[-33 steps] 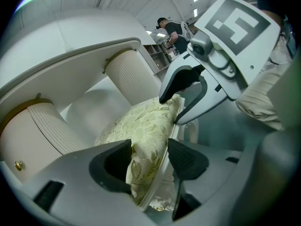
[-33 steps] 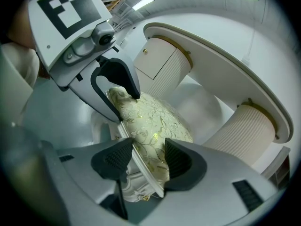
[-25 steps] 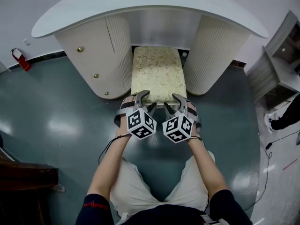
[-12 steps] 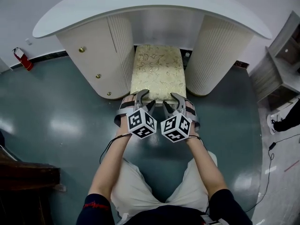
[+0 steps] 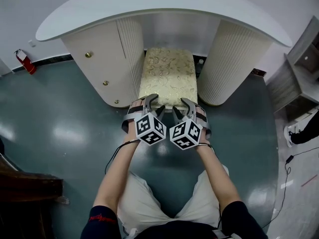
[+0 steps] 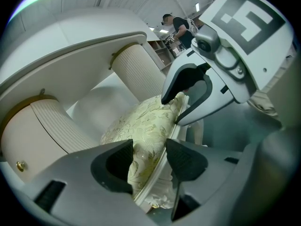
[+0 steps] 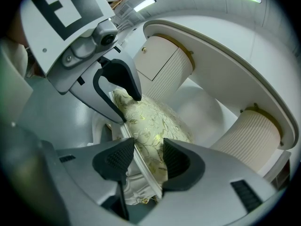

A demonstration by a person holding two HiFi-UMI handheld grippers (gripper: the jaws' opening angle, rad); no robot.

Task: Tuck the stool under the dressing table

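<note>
The stool (image 5: 168, 76) sits partly under the dressing table (image 5: 99, 9), its near seat edge clasped by the left gripper (image 5: 153, 105) and right gripper (image 5: 179, 106), whose jaws have just been closing on it; both should push evenly, straight between the table's sides.

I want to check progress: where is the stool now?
In the head view's centre, the stool stands partly under the dressing table, between its left pedestal and right pedestal.
</note>
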